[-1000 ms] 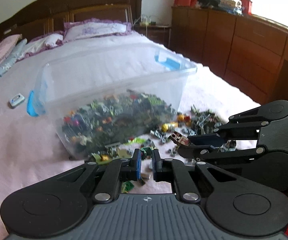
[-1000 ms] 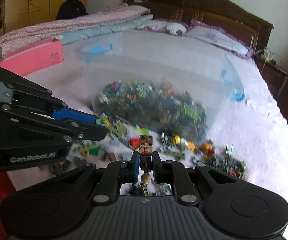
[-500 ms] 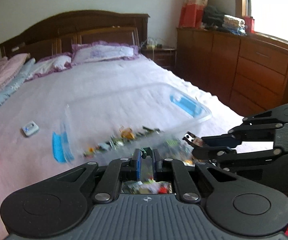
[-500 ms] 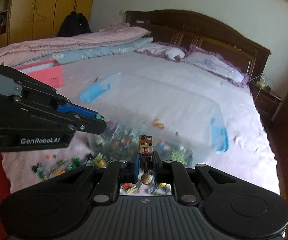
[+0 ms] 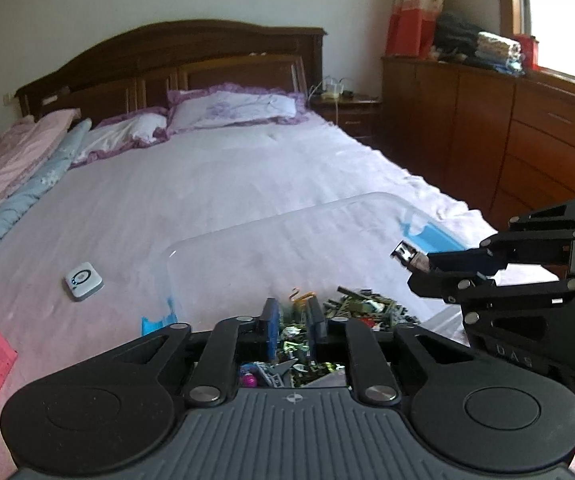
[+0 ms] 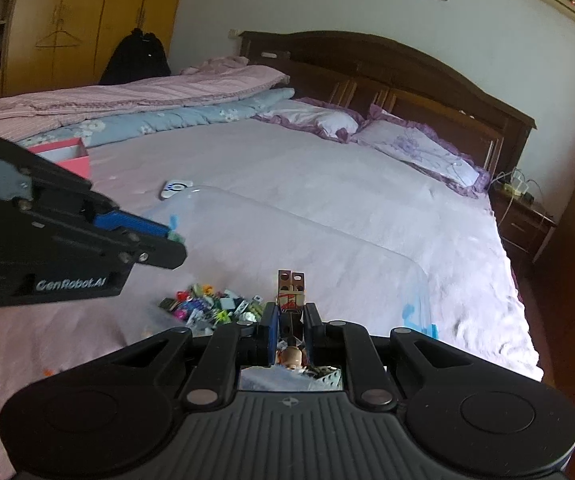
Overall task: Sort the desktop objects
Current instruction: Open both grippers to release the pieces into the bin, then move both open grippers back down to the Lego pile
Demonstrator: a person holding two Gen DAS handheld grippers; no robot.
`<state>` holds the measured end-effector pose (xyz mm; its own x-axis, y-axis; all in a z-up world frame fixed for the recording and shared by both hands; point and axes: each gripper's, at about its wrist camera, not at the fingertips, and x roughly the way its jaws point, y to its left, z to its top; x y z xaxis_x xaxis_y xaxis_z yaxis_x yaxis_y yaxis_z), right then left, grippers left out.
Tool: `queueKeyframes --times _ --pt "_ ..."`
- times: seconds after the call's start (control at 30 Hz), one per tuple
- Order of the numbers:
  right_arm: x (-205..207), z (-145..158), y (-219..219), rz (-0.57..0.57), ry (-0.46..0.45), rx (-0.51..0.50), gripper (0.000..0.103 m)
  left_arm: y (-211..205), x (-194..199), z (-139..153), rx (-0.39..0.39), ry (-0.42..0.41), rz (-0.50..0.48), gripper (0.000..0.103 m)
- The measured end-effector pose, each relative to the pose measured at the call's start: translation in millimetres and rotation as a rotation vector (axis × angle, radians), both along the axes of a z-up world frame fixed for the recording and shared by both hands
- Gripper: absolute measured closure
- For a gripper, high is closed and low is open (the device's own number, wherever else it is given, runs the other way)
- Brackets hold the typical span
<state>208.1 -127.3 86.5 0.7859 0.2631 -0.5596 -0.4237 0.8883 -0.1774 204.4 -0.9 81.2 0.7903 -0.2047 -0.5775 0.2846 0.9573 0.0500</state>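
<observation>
The right gripper [image 6: 290, 322] is clamped on a toy minifigure [image 6: 290, 294], its brown legs sticking up past the blue pads and its head showing down between the fingers. The left gripper [image 5: 292, 320] has its jaws slightly apart; in the right wrist view a small green piece [image 6: 175, 236] sits at its tip, but whether it is pinched there cannot be told. Both tools hang over the near end of a clear plastic bin [image 5: 287, 232] with blue latches, which lies on the bed [image 5: 207, 184]. A heap of small toy bricks [image 5: 363, 306] fills the bin's near part; its far part is bare. More bricks [image 6: 207, 306] lie near the bin's left wall, inside or outside I cannot tell.

Left of the bin, a small white device [image 5: 83, 281] rests apart on the sheet, and a pink box [image 6: 63, 156] stands nearer the left edge. Beyond the bin the sheet runs open up to the pillows [image 5: 231, 110] and headboard [image 5: 175, 56]. The bed's right edge lies close past the bin's right latch.
</observation>
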Motion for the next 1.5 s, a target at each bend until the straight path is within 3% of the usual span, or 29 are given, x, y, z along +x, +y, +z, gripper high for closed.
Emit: queueKeyframes --times 0.17,0.37,0.43,0.7,1.07,1.17,1.33,1.5 --pt "10 -4 0 -0.031 -0.006 0.015 0.072 3 -2 -5 0.000 0.001 0.012 0.065" --pt "-11 -10 -13 -0.063 0.000 0.038 0.054 7 -27 -8 -0.016 -0.009 0.013 0.045" --pt "-26 -16 -19 -0.070 0.018 0.045 0.041 7 -38 -10 -0.019 -0.008 0.005 0.037" --pt "-93 -51 -45 -0.133 0.120 0.074 0.031 8 -89 -26 -0.027 0.027 -0.001 0.019" --pt "-178 -104 -64 -0.216 0.263 0.128 0.031 7 -144 -79 -0.022 0.202 -0.018 0.017" --pt "-183 -110 -62 -0.223 0.283 0.129 0.032 4 -155 -90 -0.017 0.249 -0.030 0.017" --pt "-188 -119 -60 -0.226 0.316 0.124 0.043 -5 -170 -101 0.029 0.284 -0.061 0.017" --pt "-188 -128 -55 -0.219 0.329 0.108 0.044 -8 -175 -106 0.047 0.295 -0.069 0.017"
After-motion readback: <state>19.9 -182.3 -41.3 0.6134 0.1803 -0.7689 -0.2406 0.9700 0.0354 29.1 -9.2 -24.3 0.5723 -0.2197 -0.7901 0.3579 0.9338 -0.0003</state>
